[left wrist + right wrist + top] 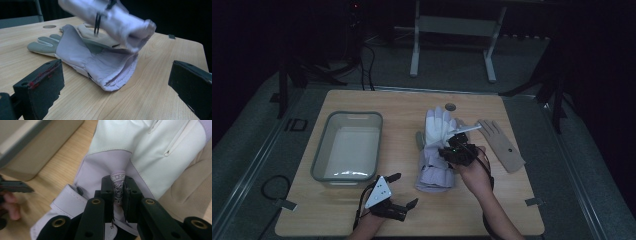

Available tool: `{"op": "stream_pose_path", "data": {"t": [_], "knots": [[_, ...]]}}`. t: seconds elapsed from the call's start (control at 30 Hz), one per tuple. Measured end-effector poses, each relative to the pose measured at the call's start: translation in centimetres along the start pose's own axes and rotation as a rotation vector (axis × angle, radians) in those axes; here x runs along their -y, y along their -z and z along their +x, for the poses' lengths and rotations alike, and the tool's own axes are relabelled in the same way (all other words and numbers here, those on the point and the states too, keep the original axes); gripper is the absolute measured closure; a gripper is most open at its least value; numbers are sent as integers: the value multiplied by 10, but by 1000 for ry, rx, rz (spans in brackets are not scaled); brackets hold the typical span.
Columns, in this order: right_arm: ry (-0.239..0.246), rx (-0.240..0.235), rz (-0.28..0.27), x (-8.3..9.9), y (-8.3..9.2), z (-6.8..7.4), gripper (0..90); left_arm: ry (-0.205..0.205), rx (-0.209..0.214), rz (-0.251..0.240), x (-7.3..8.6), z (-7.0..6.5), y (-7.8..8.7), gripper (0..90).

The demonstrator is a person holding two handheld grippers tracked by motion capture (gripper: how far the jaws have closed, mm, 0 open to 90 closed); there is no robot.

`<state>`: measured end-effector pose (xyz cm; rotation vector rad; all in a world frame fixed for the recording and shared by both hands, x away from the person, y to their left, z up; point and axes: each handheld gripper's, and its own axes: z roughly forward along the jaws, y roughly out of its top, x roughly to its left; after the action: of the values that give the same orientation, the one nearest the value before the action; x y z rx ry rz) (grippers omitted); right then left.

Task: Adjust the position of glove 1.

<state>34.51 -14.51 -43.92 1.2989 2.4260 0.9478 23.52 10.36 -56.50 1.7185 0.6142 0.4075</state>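
Nearest me, at the front edge of the wooden table, my left gripper sits low with its jaws spread wide and nothing between them. A grey three-cornered plate rides on top of it. From the left gripper view, its two black jaws frame a white and lilac glove lying flat on the wood, cuff open toward me.

A little farther in, toward the middle of the table, my right gripper is clamped on a second white glove. In the right gripper view the jaws are pinched narrow on a fold of its lilac fabric, gathering it into a ridge with a patterned tag showing. From the left gripper view this glove hangs lifted and blurred above the flat one.

Left of the gloves stands a grey plastic bin, its pale inside bare. Right of them lies a tan glove, flat, fingers pointing away from me.

At the far edge, a small round hole marks the tabletop.
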Motion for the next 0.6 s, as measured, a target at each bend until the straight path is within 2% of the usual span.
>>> {"op": "stream_pose_path", "data": {"t": [0.4,0.5,0.6], "knots": [[-45,16,76,5,-44,-3,794,2,1,0,0,0,0,2],[-29,38,88,9,-52,-2,780,0,1,0,0,0,0,2],[-17,39,107,12,-60,-3,776,-4,-1,1,0,0,0,2]]}}
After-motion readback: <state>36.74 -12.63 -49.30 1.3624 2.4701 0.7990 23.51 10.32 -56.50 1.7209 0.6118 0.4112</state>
